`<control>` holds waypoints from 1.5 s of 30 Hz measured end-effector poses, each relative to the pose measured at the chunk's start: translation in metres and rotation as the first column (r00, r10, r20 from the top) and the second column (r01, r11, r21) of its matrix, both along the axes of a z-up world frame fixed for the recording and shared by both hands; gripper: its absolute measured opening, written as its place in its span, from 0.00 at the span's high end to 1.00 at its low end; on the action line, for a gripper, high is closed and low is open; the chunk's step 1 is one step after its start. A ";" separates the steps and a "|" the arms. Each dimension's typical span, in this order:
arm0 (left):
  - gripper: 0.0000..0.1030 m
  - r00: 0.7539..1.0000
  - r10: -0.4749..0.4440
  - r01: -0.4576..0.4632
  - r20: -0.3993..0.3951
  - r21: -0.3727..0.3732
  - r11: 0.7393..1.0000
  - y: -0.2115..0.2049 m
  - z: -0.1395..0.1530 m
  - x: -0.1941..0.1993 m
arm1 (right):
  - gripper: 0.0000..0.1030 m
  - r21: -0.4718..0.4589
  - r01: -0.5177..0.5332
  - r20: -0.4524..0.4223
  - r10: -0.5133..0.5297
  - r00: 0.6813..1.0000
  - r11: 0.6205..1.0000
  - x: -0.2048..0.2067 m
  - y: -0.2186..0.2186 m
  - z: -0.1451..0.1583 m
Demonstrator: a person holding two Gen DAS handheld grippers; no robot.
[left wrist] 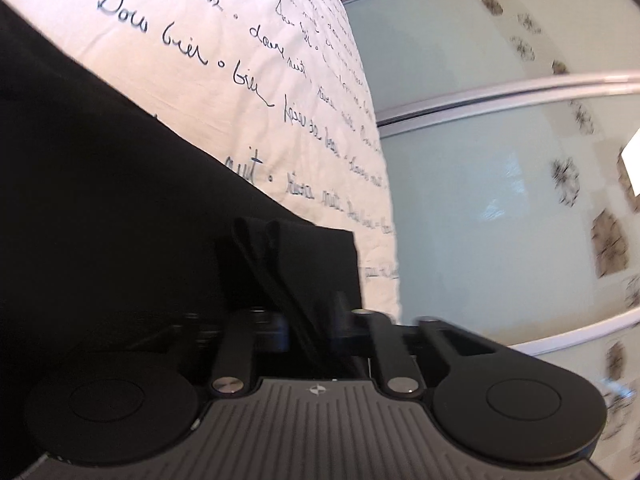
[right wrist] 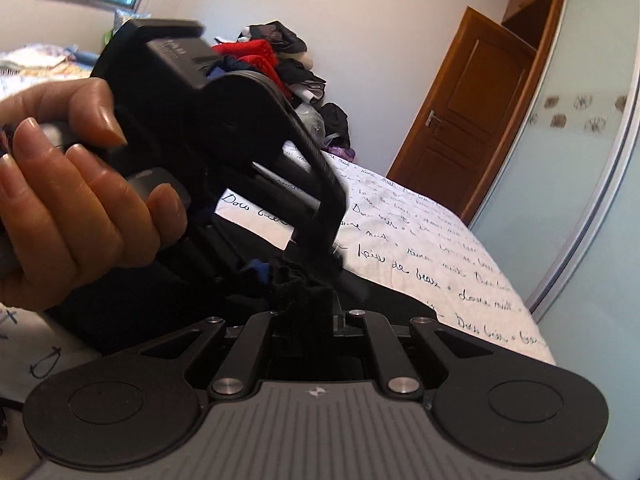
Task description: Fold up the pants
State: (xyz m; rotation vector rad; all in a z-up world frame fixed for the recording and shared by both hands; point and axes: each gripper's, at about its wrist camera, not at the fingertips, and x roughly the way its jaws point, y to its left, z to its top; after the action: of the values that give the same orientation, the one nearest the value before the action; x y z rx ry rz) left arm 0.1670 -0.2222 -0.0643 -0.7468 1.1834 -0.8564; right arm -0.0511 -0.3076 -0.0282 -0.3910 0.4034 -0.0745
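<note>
We see black fabric pants [left wrist: 120,200] spread on the white bedspread printed with dark handwritten script [left wrist: 248,80], our landmark here. In the left wrist view, the black two-finger left gripper [left wrist: 310,312] has its jaws drawn together on a folded edge of the pants at the bedspread's near side; cloth ridges run up between the fingers. The pants cover the lower left part of the bedspread in that view, with a square corner of cloth lying flat just above the gripper. Beyond the bedspread's far edge stands a pale frosted sliding wardrobe door with dark flower motifs [left wrist: 500,160].

In the right wrist view, the black right gripper [right wrist: 310,308] is clamped on a bunched wad of the black pants, held just over the bedspread's near end. The left gripper [right wrist: 316,256] shows here from outside, gripped by a person's left hand [right wrist: 72,184], its tips close to the right gripper's tips, on the same bunch of cloth. The dark mass of pants lies under both on the bedspread. At the bedspread's far end sits a pile of red, black and white clothes [right wrist: 280,64]. A brown wooden door [right wrist: 472,112] stands right of the bedspread's far corner.
</note>
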 end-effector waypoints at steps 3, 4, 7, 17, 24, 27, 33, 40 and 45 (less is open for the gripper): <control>0.90 0.996 -0.008 0.003 0.085 0.061 0.998 -0.005 0.007 -0.006 | 0.91 -0.021 0.000 -0.027 0.000 1.000 1.000 0.000 0.002 -0.003; 0.90 0.993 -0.012 0.003 0.115 0.079 0.997 -0.006 0.009 -0.009 | 0.86 -0.034 0.005 -0.038 -0.006 0.999 0.999 -0.001 0.003 -0.004; 0.90 0.978 -0.028 0.001 0.205 0.129 0.992 -0.008 0.017 -0.019 | 0.81 -0.080 0.023 -0.055 -0.027 0.998 0.997 -0.005 0.005 -0.009; 0.90 0.859 -0.128 -0.057 0.495 0.342 0.938 -0.018 0.043 -0.052 | 0.87 0.141 0.011 -0.088 0.002 0.996 0.990 -0.012 -0.004 -0.006; 0.90 0.806 -0.177 -0.101 0.564 0.426 0.899 -0.013 0.054 -0.067 | 0.87 0.331 -0.005 -0.088 0.036 0.995 0.944 -0.019 -0.014 0.004; 0.89 0.792 -0.195 -0.124 0.578 0.465 0.876 -0.010 0.055 -0.068 | 0.87 0.335 -0.019 -0.090 0.052 0.995 0.942 -0.021 -0.005 0.003; 0.89 0.777 -0.211 -0.161 0.593 0.512 0.843 0.005 0.056 -0.067 | 0.87 0.344 -0.067 -0.085 0.102 0.991 0.936 -0.020 0.011 0.007; 0.89 0.762 -0.222 -0.194 0.609 0.540 0.819 0.030 0.060 -0.066 | 0.87 0.353 -0.127 -0.078 0.165 0.983 0.927 -0.023 0.019 0.008; 0.89 0.749 -0.229 -0.219 0.622 0.558 0.801 0.050 0.060 -0.067 | 0.87 0.366 -0.167 -0.078 0.209 0.975 0.916 -0.024 0.031 0.009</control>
State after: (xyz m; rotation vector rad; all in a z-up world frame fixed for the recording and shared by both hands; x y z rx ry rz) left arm 0.1004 -0.1720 -0.0044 0.1229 0.7140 -0.6009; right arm -0.0748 -0.2762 -0.0191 -0.0715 0.4822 0.2100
